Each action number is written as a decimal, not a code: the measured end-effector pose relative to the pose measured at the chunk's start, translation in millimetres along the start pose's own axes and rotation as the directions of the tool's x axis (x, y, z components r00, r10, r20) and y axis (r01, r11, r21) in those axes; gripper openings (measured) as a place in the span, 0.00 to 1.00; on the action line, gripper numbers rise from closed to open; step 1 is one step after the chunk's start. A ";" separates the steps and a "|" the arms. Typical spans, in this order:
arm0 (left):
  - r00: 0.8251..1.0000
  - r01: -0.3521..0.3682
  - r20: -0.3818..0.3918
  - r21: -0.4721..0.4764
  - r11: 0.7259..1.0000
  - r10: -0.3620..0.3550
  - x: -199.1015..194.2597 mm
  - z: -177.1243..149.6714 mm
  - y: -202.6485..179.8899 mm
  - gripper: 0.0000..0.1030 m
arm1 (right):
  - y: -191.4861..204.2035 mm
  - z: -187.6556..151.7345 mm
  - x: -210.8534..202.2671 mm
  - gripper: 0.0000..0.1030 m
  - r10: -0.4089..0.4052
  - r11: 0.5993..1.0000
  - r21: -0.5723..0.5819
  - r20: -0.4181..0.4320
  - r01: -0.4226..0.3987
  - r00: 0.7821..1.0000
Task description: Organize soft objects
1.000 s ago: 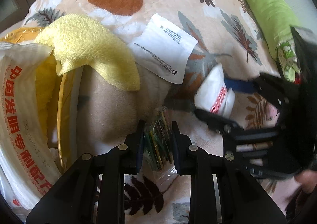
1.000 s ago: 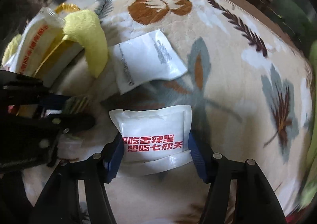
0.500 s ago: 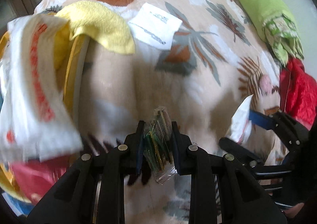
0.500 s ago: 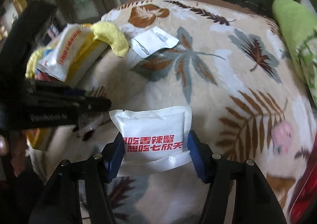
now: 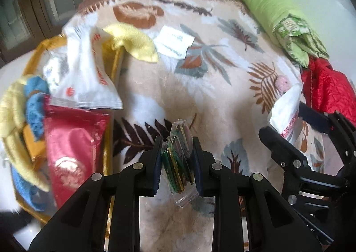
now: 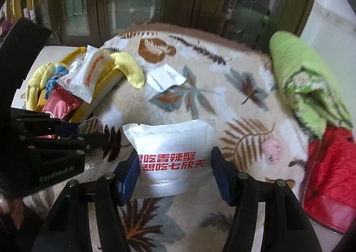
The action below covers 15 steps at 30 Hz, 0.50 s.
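The left gripper (image 5: pixel 176 158) has its fingers narrow, clamped on a clear packet of green and yellow strips (image 5: pixel 178 158). The right gripper (image 6: pixel 174 174) grips a white pouch with red characters (image 6: pixel 171 140), both above the near edge of a leaf-patterned blanket (image 5: pixel 211 96). At the blanket's left edge a yellow basket (image 6: pixel 106 80) brims with a white bag (image 6: pixel 89 74), red pouch (image 5: pixel 71 147) and towels; a yellow cloth (image 5: pixel 133 42) hangs over its rim. A flat white sachet (image 5: pixel 173 42) lies near the far edge. A green bundle (image 6: pixel 296 69) and red jacket (image 6: pixel 329 169) line the right edge; the middle lies bare.
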<state>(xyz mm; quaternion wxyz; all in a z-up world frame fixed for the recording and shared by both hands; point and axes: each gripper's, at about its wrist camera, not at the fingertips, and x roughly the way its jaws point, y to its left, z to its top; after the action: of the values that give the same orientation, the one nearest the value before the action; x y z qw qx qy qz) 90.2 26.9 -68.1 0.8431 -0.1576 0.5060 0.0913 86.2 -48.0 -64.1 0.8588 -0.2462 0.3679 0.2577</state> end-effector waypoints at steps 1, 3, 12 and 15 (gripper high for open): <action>1.000 -0.004 0.014 0.006 1.000 0.004 -4.2 -2.2 -0.4 0.23 | 2.7 -0.9 -6.1 0.60 -0.014 1.000 -0.003 0.015 0.014 1.000; 0.999 -0.009 0.038 0.015 1.000 0.009 -12.1 -6.1 -1.0 0.23 | 6.0 -2.2 -14.5 0.60 -0.028 1.000 0.002 0.040 0.028 0.999; 0.992 -0.026 0.128 0.040 0.999 0.021 -40.3 -11.9 0.6 0.23 | 8.6 -0.5 -39.1 0.60 -0.068 0.997 0.038 0.097 0.065 0.993; 0.986 -0.039 0.163 0.047 0.998 0.031 -50.3 -11.8 1.3 0.23 | 9.5 3.7 -44.9 0.60 -0.083 0.996 0.043 0.117 0.079 0.990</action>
<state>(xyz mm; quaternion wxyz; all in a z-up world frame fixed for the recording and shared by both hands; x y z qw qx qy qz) 56.4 24.2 -29.2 0.8833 -0.1195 0.4407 0.1060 55.3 -50.4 -30.0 0.8934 -0.2289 0.3110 0.2296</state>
